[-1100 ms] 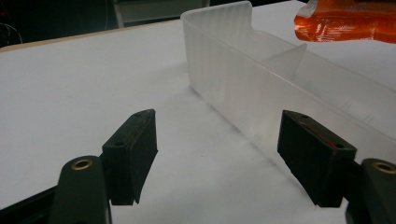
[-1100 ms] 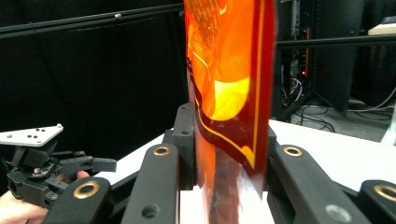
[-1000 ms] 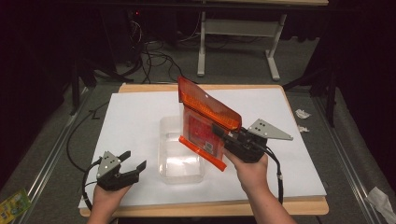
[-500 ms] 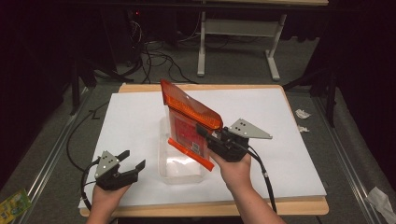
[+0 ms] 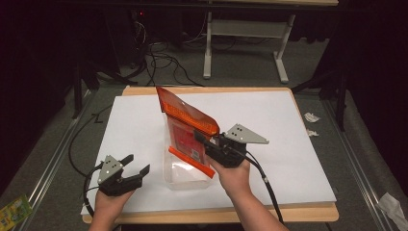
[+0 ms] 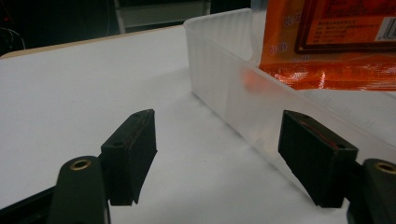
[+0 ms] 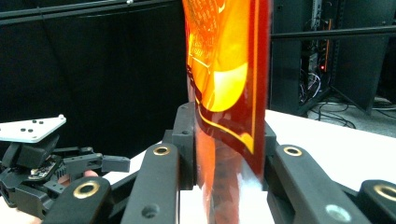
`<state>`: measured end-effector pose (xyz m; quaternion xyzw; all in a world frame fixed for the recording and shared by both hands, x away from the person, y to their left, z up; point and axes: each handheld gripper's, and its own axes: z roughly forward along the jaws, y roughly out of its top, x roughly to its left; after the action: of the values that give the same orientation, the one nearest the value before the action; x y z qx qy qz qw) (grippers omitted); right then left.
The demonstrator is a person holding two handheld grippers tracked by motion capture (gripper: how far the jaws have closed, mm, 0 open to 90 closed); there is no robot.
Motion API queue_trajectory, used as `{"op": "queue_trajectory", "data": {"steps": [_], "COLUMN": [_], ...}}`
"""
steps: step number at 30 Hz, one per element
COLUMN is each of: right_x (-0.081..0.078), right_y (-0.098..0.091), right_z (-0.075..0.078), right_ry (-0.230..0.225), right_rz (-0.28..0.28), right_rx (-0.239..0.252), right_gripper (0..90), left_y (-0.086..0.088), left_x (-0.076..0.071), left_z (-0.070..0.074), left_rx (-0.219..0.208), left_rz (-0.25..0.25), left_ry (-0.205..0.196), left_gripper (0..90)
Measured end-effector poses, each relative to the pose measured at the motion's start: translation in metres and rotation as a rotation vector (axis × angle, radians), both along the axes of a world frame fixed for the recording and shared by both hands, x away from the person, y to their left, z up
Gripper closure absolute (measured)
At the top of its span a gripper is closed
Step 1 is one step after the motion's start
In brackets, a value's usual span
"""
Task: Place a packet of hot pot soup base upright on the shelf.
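Black two-jaw left tool (image 5: 136, 173), right tool (image 5: 208, 144) – brass screws, grey three-cornered plates, trailing black cables

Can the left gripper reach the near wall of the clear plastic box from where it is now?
Probably yes. The left gripper is open and empty, and only bare white table lies between it and the clear plastic box. The orange packet, held by the right gripper, hangs over the box.
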<state>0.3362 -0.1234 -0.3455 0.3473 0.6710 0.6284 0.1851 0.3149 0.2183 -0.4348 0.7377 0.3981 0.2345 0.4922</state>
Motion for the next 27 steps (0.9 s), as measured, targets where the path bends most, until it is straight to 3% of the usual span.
{"op": "queue_trajectory", "data": {"steps": [15, 27], "right_x": [0.008, 0.015], "right_y": [0.012, 0.006], "right_z": [-0.019, -0.044], "right_ry": [0.027, 0.064], "right_rz": [0.005, 0.007], "right_rx": [-0.043, -0.03], "right_gripper": [72.6, 72.4], "left_y": [0.0, -0.001], "left_x": [0.0, 0.001], "left_z": [0.0, 0.0], "left_rx": [0.004, 0.011], "left_rz": [0.003, -0.001], "left_ry": [-0.005, -0.001], "left_gripper": [28.5, 28.5]}}
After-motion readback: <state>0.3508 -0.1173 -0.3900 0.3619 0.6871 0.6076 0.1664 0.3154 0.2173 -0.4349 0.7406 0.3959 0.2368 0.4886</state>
